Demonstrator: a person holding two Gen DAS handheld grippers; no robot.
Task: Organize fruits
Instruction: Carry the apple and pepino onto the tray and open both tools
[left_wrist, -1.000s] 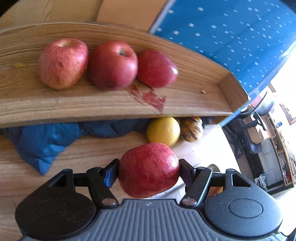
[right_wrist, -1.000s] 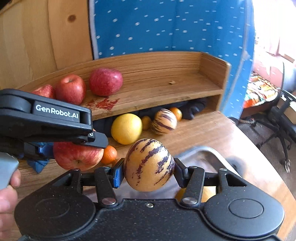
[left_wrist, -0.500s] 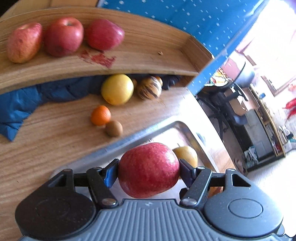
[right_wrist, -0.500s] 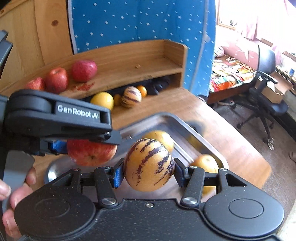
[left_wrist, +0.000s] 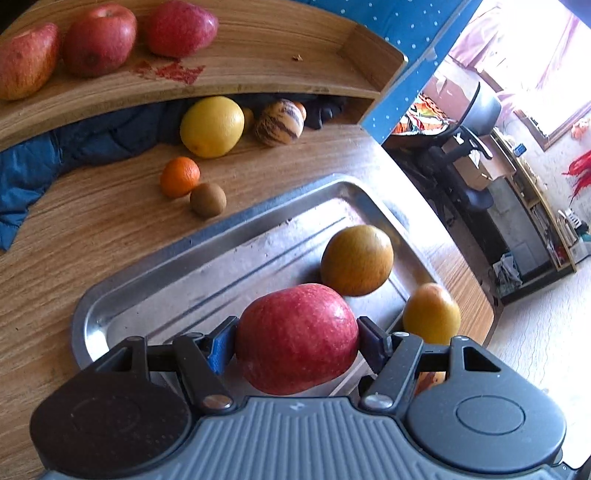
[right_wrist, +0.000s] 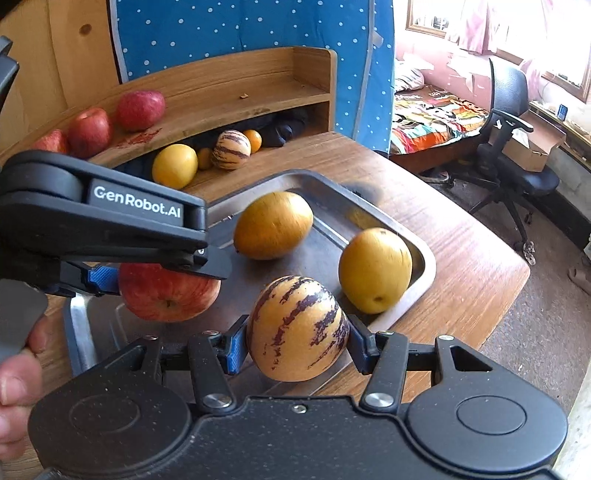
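My left gripper (left_wrist: 297, 345) is shut on a red apple (left_wrist: 297, 338), held just above the near part of a steel tray (left_wrist: 236, 236). The right wrist view shows that apple (right_wrist: 166, 295) from the side, under the left gripper's body. My right gripper (right_wrist: 295, 338) is shut on a striped yellow melon (right_wrist: 297, 328) over the tray's front edge (right_wrist: 417, 243). Two yellow-brown fruits (right_wrist: 273, 225) (right_wrist: 375, 269) lie in the tray. Three red apples (left_wrist: 98, 38) sit on the wooden shelf (left_wrist: 258, 70).
Under the shelf lie a yellow citrus (left_wrist: 212, 125), a second striped melon (left_wrist: 279, 123) and a blue cloth (left_wrist: 29, 166). A small orange (left_wrist: 180, 176) and a kiwi (left_wrist: 208, 199) rest on the table beyond the tray. An office chair (right_wrist: 513, 147) stands right of the table. A person's hand (right_wrist: 14, 384) holds the left gripper.
Both grippers have pulled back from the shelf and come down over the tray, each still carrying its fruit. The tray and its two yellow-brown fruits have come into full view.
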